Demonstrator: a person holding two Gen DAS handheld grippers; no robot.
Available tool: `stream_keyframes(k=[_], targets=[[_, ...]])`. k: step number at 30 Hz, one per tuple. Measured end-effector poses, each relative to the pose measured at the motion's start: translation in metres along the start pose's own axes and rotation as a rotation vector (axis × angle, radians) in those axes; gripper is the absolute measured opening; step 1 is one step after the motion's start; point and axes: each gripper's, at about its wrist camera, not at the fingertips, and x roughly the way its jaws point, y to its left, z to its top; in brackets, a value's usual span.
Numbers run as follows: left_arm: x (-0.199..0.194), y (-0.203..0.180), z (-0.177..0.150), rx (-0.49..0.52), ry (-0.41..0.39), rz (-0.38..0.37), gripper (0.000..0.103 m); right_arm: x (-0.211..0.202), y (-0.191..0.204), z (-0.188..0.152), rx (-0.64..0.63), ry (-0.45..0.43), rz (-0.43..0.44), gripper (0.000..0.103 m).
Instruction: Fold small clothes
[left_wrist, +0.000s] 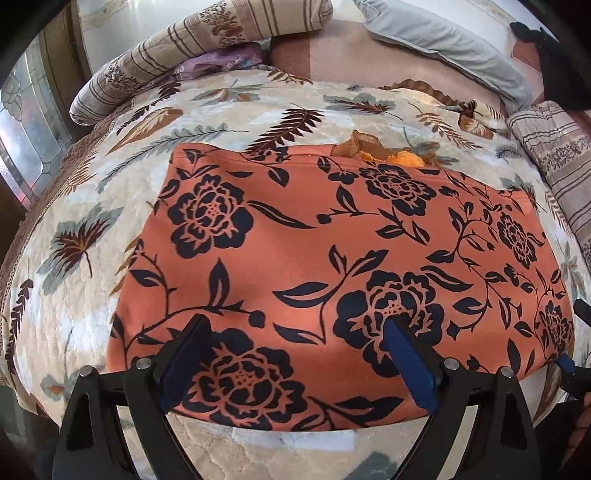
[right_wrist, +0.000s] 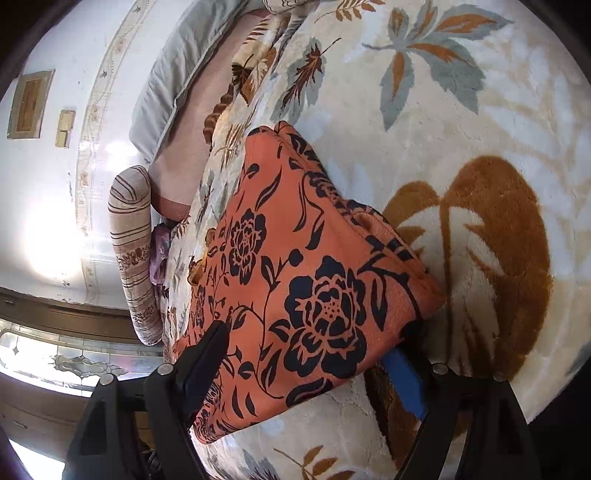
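Observation:
An orange garment with a dark floral print (left_wrist: 325, 258) lies folded flat on a leaf-patterned blanket (left_wrist: 92, 229). My left gripper (left_wrist: 295, 325) is open, its fingers resting on the garment's near part. The right gripper's tip shows at the far right edge (left_wrist: 565, 363). In the right wrist view the garment (right_wrist: 295, 266) fills the middle. My right gripper (right_wrist: 310, 339) is open around its near corner: one finger (right_wrist: 214, 339) lies on top, the blue-padded finger (right_wrist: 402, 376) sits under the edge.
Striped bolsters (left_wrist: 184, 48) and a grey pillow (left_wrist: 443, 40) lie at the bed's far side. Another striped cushion (left_wrist: 554, 155) is at the right. A small orange cloth (left_wrist: 402, 157) peeks out behind the garment. A window (right_wrist: 55, 358) is at the left.

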Motion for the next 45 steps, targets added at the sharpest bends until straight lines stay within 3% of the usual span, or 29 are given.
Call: stream_keyframes(k=[11,14,17,19,20,23,36,38,39,42,45], targets=[[0.024,-0.014,0.002,0.025,0.036,0.011,0.095,0.007,0.009,0.006,-0.095,-0.036,-0.036,0.085],[0.023,-0.016,0.003,0.031,0.035,0.015,0.095,0.007,0.011,0.006,-0.107,-0.042,-0.042,0.085],[0.012,-0.018,0.005,0.032,-0.016,0.004,0.095,0.007,0.015,0.006,-0.137,-0.044,-0.059,0.084],[0.019,-0.021,0.005,0.051,0.003,0.016,0.095,0.008,0.016,0.006,-0.143,-0.046,-0.067,0.084],[0.029,-0.022,0.003,0.056,0.036,0.016,0.096,0.008,0.016,0.006,-0.143,-0.046,-0.068,0.084],[0.032,-0.025,0.000,0.074,0.017,0.035,0.100,0.008,0.017,0.008,-0.145,-0.047,-0.076,0.083],[0.034,-0.021,-0.005,0.064,0.012,-0.009,0.102,0.010,0.026,0.015,-0.191,-0.087,-0.113,0.081],[0.033,-0.019,-0.006,0.075,0.007,-0.026,0.102,0.016,0.029,0.016,-0.225,-0.071,-0.133,0.050],[0.032,-0.017,-0.005,0.080,0.009,-0.038,0.102,0.021,0.028,0.017,-0.227,-0.051,-0.161,0.025],[0.020,-0.003,-0.003,0.073,0.004,-0.103,0.102,0.029,0.025,0.022,-0.225,-0.030,-0.193,0.020],[-0.008,0.029,-0.001,-0.002,-0.072,-0.124,0.102,0.023,0.053,0.019,-0.324,-0.051,-0.234,0.013]])
